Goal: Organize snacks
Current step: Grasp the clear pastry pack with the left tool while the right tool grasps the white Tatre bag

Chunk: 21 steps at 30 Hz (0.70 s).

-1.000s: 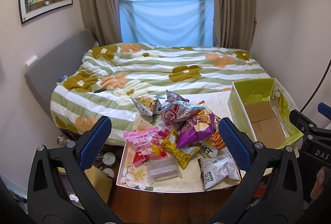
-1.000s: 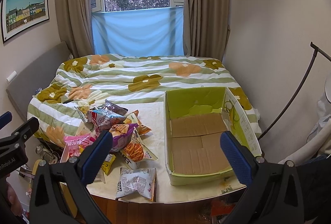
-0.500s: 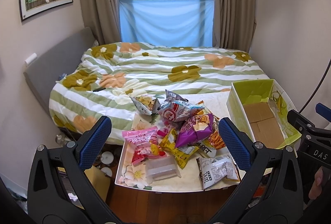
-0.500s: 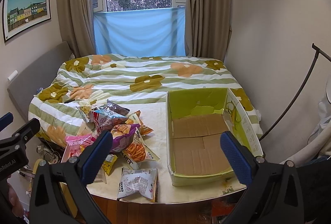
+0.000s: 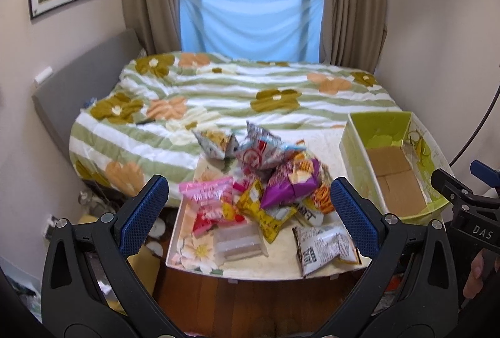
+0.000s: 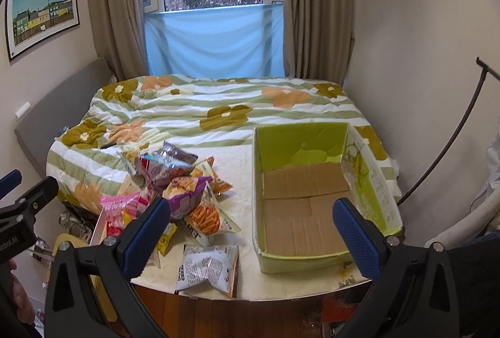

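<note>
A loose heap of crinkled snack bags (image 5: 268,181) lies on the left half of a low table (image 6: 240,169), with a purple bag (image 5: 289,185) on top, a pink bag (image 5: 207,200) at its near left and a white bag (image 6: 207,269) lying apart at the table's near edge. Just right of the heap stands an open green box (image 6: 368,200) with a bare cardboard floor, its far wall against the flowered bed (image 6: 218,106), and a strip of bare tabletop runs between heap and box. The left gripper (image 5: 248,213) hangs spread wide above the heap's near side, holding nothing, while the right gripper (image 6: 250,233) is equally spread and unladen, its left finger over the heap's edge and its right finger over the box.
</note>
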Motion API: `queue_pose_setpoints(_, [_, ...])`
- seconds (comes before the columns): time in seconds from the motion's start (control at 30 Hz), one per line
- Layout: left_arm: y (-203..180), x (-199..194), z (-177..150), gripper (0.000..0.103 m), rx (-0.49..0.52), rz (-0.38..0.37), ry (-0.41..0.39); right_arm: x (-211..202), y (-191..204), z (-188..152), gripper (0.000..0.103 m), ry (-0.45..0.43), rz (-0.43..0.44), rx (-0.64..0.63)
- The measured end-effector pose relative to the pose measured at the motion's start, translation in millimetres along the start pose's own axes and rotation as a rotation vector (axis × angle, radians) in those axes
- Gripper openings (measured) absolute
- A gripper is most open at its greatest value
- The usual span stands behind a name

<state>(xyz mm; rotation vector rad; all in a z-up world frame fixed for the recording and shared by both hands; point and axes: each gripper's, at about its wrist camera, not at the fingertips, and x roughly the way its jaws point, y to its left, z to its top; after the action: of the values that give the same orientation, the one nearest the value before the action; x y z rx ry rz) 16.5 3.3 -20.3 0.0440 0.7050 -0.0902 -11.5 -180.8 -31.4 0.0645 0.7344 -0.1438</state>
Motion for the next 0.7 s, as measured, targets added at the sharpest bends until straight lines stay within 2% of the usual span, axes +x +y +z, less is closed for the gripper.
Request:
queue_pose_setpoints(0.27, [17.2,38.8,-54.9,0.103,-0.052,0.025,0.136,36.0,-10.6,-44.4,0.103,0.109,0.138,-0.030])
queue_pose_setpoints(0.37, [27.6,62.6,-79.0,0.103,-0.079,0.017,0.212,57.7,-15.0,-62.9,0.103,0.169,0.195,-0.029])
queue_pose_setpoints(0.5, [36.0,95.1,-100.9,0.103,-0.085,-0.005,0.281,94.8,-19.2,-88.9,0.103,0.270,0.257,0.029])
queue_pose_setpoints(0.7, [43.1,156.9,-119.2,0.102,-0.102,-0.038,0.383,131.2,-21.5,-107.5,0.103,0.347,0.311,0.140])
